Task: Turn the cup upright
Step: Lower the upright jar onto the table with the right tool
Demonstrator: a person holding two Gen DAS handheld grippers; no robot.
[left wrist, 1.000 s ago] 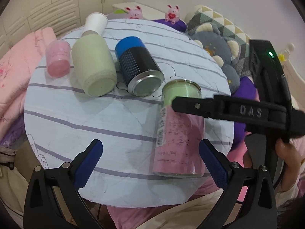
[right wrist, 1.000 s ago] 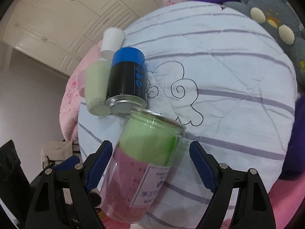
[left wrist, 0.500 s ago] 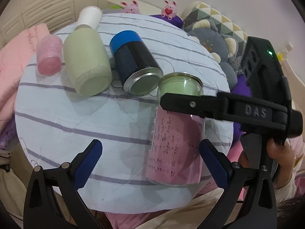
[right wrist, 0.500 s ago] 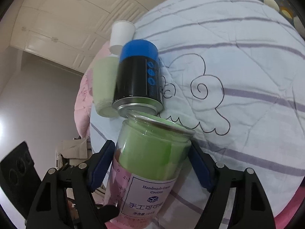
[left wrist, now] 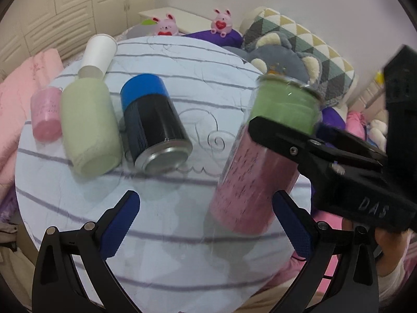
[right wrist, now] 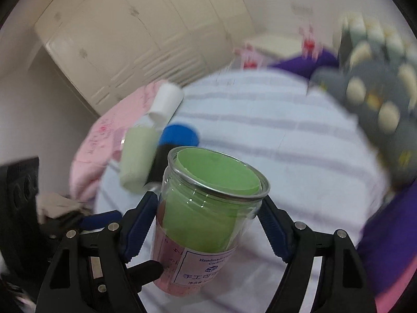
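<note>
A clear plastic cup [left wrist: 263, 154] with green and pink paper inside is held tilted, open mouth up and away, above the striped round table [left wrist: 166, 255]. My right gripper [right wrist: 208, 224] is shut on this cup [right wrist: 208, 208]; its black finger [left wrist: 286, 140] crosses the cup in the left wrist view. My left gripper [left wrist: 206, 224] is open and empty, low over the table's near edge, with the cup just beyond its right finger.
A black can with a blue cap [left wrist: 153, 127], a pale green cup [left wrist: 88, 127], a small pink cup [left wrist: 45, 112] and a white paper cup [left wrist: 99, 52] lie on their sides at the table's far left. Plush toys and pillows [left wrist: 292, 54] lie behind.
The right gripper has closed on the clear cup and raised it off the table from lying to tilted nearly upright. The left gripper has stayed open near the table edge.
</note>
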